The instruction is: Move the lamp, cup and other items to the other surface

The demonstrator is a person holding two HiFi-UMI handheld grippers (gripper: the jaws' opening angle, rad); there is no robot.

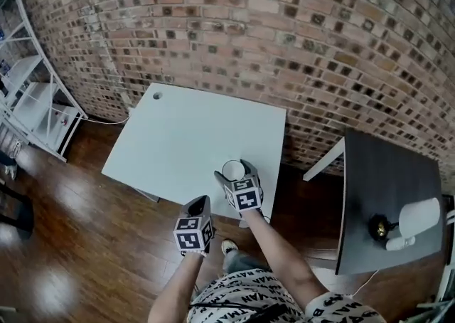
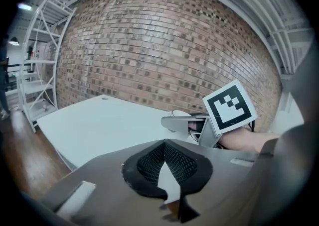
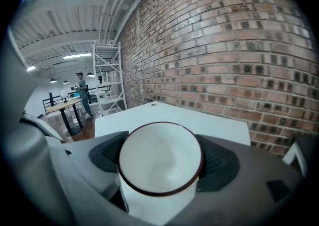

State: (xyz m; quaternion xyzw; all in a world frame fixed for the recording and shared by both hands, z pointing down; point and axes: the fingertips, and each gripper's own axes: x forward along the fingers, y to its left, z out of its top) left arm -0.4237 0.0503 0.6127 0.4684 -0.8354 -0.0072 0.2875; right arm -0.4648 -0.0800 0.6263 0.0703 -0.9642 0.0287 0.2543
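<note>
A white cup with a dark rim (image 1: 232, 170) is gripped by my right gripper (image 1: 236, 174) over the near edge of the white table (image 1: 178, 136). In the right gripper view the cup (image 3: 160, 163) fills the space between the black pads (image 3: 213, 160), which press on both its sides. My left gripper (image 1: 200, 205) hangs lower left of it, just off the table's front edge, jaws together and empty. In the left gripper view the left gripper (image 2: 167, 164) points at the right gripper (image 2: 197, 123). The lamp (image 1: 407, 223), white shade and dark base, lies on the dark table (image 1: 384, 172) at the right.
A brick wall (image 1: 284, 37) runs behind both tables. A white shelf rack (image 1: 35, 101) stands at the far left on the wooden floor (image 1: 78, 229). A gap of floor separates the two tables. Far off, a person (image 3: 81, 93) stands by a round table (image 3: 62, 105).
</note>
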